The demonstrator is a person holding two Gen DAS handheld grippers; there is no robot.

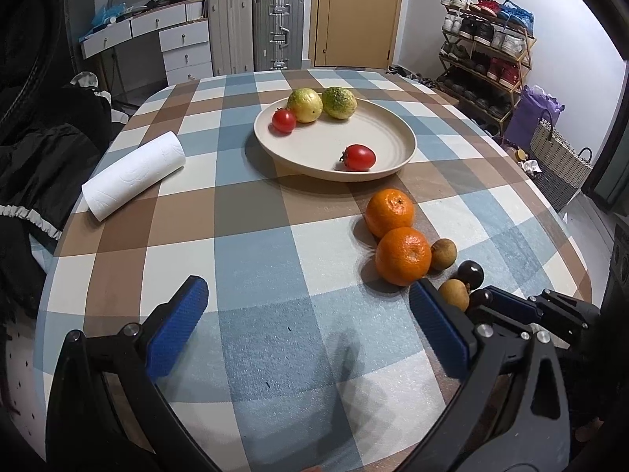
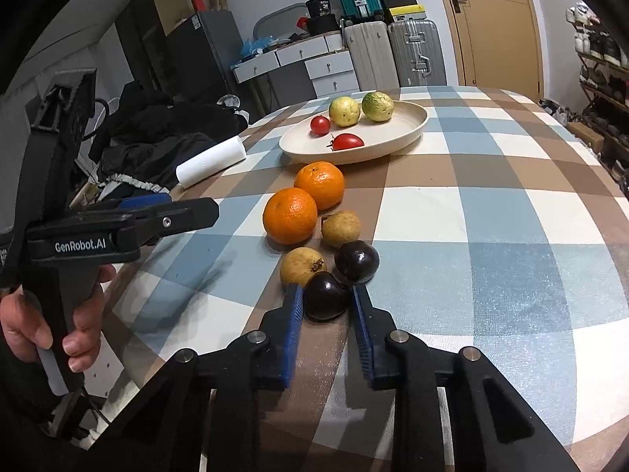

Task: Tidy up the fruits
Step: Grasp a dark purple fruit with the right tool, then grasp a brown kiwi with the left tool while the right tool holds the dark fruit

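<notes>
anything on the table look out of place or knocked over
Only the paper towel roll: it lies on its side near the table's left edge, the one non-fruit item. Nothing looks spilled or damaged. Six fruits are still off the plate.

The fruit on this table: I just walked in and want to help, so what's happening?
A person is sorting fruit with two handheld grippers. The right gripper is shut on a dark fruit on the table. The left gripper hovers open. Two tomatoes and two guavas sit in the plate; two oranges wait outside.
</notes>
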